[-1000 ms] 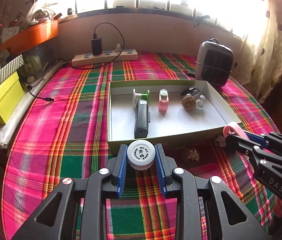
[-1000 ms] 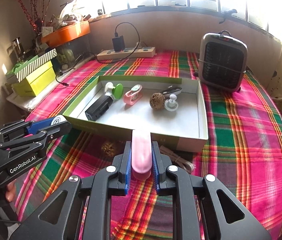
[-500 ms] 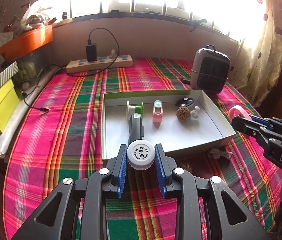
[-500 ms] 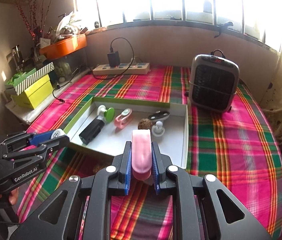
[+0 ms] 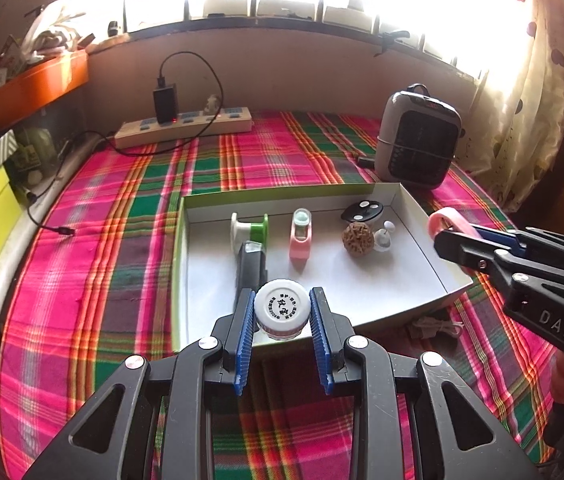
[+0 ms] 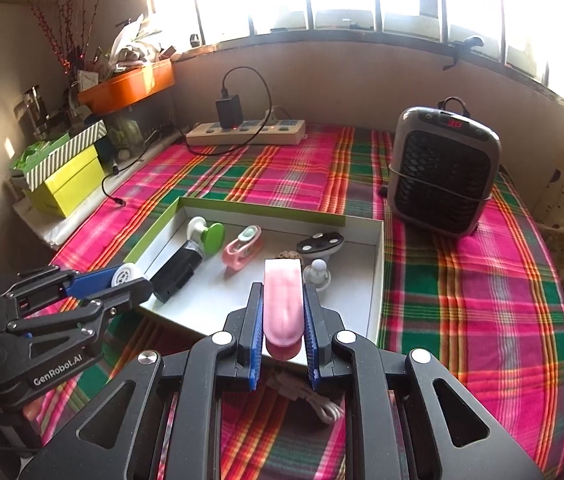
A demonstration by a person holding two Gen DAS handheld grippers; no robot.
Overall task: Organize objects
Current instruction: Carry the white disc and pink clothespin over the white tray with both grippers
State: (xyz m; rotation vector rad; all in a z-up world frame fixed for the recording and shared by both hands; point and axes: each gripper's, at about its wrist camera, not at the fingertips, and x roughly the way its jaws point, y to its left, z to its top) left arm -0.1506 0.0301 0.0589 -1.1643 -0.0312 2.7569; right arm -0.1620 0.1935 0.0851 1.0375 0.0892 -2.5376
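- Bottle with a white cap (image 5: 281, 306): it sits between the blue pads of the left gripper (image 5: 282, 322), which is part closed and clamped on the cap's sides. It hangs over the near edge of the white cardboard box (image 5: 417, 220).
- By the look of it, the bottle is small, light and stiff. The cap is smooth plastic and round, so I'd judge it could twist or slip if the squeeze eased. Holding it across the widest part of the cap, as it is held now, seems the sound place.
- Pink oblong piece (image 6: 283, 300): the right gripper (image 6: 282, 322) is shut tight on its flat sides, near end down. It hangs over the box's near right part.
- That pink piece looks glossy and hard, likely light. It sticks out far beyond the pads, so I'd expect it to pivot if bumped.
- Already lying in the box: a black handheld fan with a green head (image 5: 250, 256), a pink clip-like gadget (image 5: 301, 236), a rough brown ball (image 5: 357, 239) and a black oval disc (image 5: 361, 211).
- A small white cable (image 6: 313, 400) lies on the plaid cloth (image 5: 130, 216) just outside the box's near wall.
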